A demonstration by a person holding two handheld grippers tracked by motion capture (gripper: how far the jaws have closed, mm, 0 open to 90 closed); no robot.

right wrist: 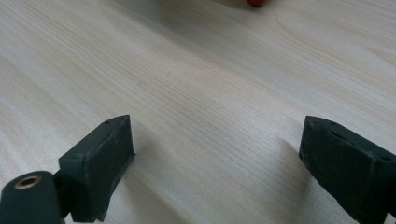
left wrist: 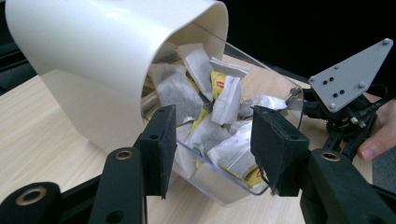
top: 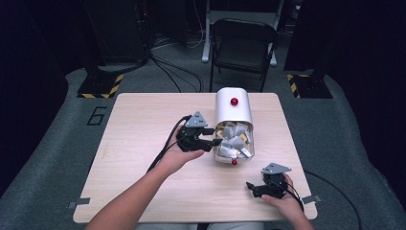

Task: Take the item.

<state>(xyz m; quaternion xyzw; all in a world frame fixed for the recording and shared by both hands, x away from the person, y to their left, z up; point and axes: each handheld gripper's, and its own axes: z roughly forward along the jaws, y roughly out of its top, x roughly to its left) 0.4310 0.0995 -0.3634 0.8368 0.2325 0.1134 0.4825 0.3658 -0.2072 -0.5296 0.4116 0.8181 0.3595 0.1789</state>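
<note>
A white box (top: 233,108) with a red knob (top: 234,101) on top stands at the middle of the table (top: 143,124). Its clear drawer (top: 233,143) is pulled out toward me and holds several tea bags (left wrist: 224,116). My left gripper (top: 210,136) is open right beside the drawer's left wall; in the left gripper view its jaws frame the clear drawer (left wrist: 219,186) and the white box (left wrist: 93,51). My right gripper (top: 253,188) rests open low over the bare wood near the front right edge, nothing between its jaws. The right gripper (left wrist: 345,116) also appears past the drawer.
A second red knob (top: 234,162) sits at the drawer's front; its edge shows as the red knob (right wrist: 254,2) at the top of the right gripper view. A black folding chair (top: 242,45) stands behind the table. Cables (top: 167,72) cross the grey floor.
</note>
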